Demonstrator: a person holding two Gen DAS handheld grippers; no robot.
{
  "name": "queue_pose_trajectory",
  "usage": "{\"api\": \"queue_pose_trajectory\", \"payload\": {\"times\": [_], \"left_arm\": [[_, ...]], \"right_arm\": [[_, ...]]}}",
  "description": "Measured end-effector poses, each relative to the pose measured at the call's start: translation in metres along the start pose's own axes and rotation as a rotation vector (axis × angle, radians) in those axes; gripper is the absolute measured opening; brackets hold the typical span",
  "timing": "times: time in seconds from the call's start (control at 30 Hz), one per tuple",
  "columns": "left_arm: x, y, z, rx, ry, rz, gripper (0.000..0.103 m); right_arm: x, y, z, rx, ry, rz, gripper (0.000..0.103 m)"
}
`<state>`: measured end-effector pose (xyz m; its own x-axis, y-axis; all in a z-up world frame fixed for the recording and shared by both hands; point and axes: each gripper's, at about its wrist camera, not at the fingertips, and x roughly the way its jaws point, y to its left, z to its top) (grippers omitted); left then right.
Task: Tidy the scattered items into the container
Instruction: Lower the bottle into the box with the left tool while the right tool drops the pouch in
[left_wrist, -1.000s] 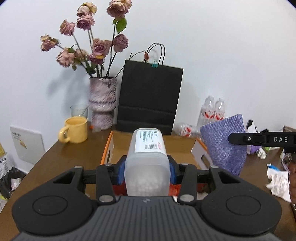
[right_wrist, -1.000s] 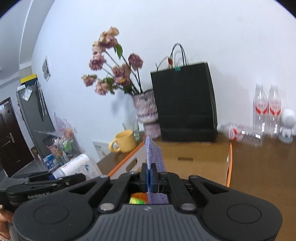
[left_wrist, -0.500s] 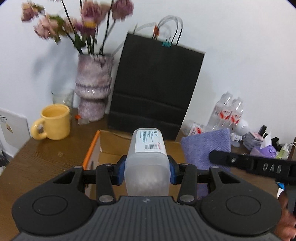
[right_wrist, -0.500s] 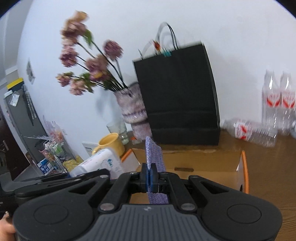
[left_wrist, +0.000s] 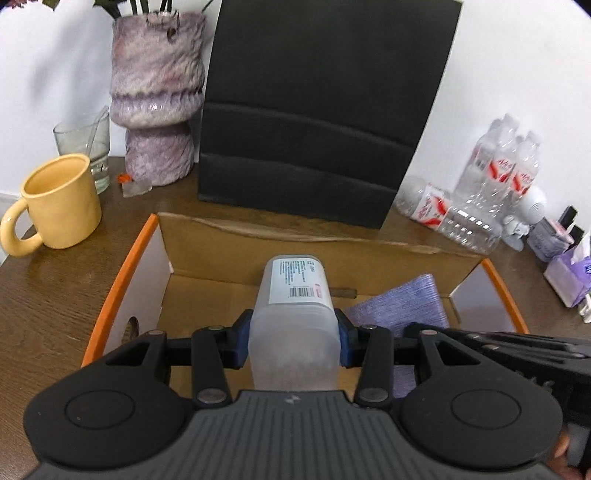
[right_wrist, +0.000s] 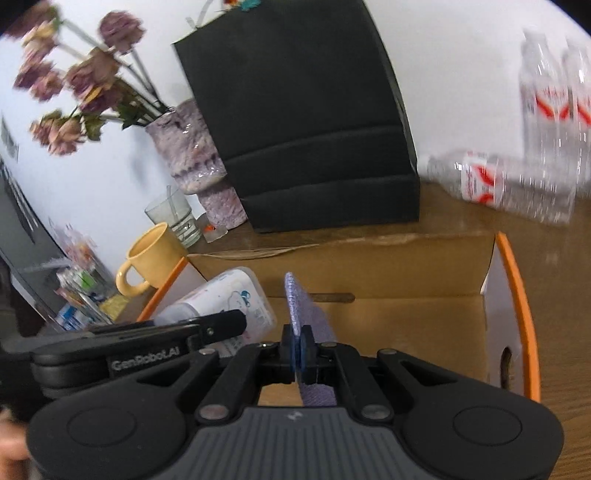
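My left gripper (left_wrist: 293, 341) is shut on a frosted white plastic bottle (left_wrist: 295, 314) with a barcode label, held over the open cardboard box (left_wrist: 221, 258) with orange edges. My right gripper (right_wrist: 300, 350) is shut on a purple woven cloth (right_wrist: 301, 314), held edge-on over the same box (right_wrist: 406, 273). The cloth also shows in the left wrist view (left_wrist: 406, 306) to the right of the bottle, and the bottle shows in the right wrist view (right_wrist: 229, 299) to the left of the cloth. Both grippers are side by side above the box.
A black paper bag (left_wrist: 321, 110) stands behind the box. A yellow mug (left_wrist: 59, 203), a glass (left_wrist: 88, 147) and a purple vase (left_wrist: 159, 96) are at the left. Water bottles (left_wrist: 491, 184) and small purple items (left_wrist: 565, 273) are at the right.
Both grippers moved forward and down over the box, still holding the bottle and the cloth. The cloth now hangs inside the box opening, close beside the bottle.
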<state>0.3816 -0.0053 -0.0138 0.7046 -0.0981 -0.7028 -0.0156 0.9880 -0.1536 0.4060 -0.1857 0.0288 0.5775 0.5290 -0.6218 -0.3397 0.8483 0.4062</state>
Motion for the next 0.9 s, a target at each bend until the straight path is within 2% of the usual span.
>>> {"api": "queue_pose_trajectory", "payload": {"times": [0.07, 0.2, 0.27, 0.3, 0.33, 0.4, 0.43, 0.47, 0.57, 0.63, 0.9], "left_arm": [[0.004, 0.003, -0.001, -0.005, 0.02, 0.009, 0.044], [0.006, 0.008, -0.002, -0.019, 0.029, 0.035, 0.045], [0.003, 0.008, -0.001, -0.01, 0.012, 0.049, 0.053], [0.001, 0.007, 0.0, -0.006, 0.007, 0.054, 0.058], [-0.002, 0.007, 0.0, 0.001, 0.0, 0.059, 0.059], [-0.009, 0.005, 0.0, 0.022, -0.02, 0.077, 0.072], [-0.013, 0.005, -0.001, 0.035, -0.033, 0.085, 0.075], [-0.019, 0.005, -0.002, 0.049, -0.047, 0.095, 0.081], [-0.039, 0.007, -0.007, 0.07, -0.085, 0.118, 0.097], [-0.054, 0.007, -0.011, 0.077, -0.112, 0.13, 0.102], [-0.116, 0.003, -0.041, 0.088, -0.176, 0.182, 0.103]], "right_arm": [[0.001, -0.004, 0.0, 0.006, -0.007, -0.03, 0.003], [0.002, -0.005, 0.0, -0.022, -0.015, -0.108, 0.012], [0.002, -0.006, 0.0, -0.019, -0.006, -0.105, 0.015], [0.002, -0.005, 0.0, -0.02, -0.005, -0.103, 0.02], [0.001, -0.004, -0.001, -0.025, -0.007, -0.106, 0.033], [-0.002, 0.0, -0.004, -0.052, -0.021, -0.122, 0.049], [-0.004, 0.004, -0.005, -0.073, -0.033, -0.13, 0.054], [-0.008, 0.007, -0.006, -0.09, -0.044, -0.135, 0.056], [-0.021, 0.018, -0.01, -0.128, -0.082, -0.143, 0.072], [-0.033, 0.025, -0.014, -0.151, -0.109, -0.149, 0.083], [-0.088, 0.051, -0.034, -0.227, -0.165, -0.135, 0.089]]}}
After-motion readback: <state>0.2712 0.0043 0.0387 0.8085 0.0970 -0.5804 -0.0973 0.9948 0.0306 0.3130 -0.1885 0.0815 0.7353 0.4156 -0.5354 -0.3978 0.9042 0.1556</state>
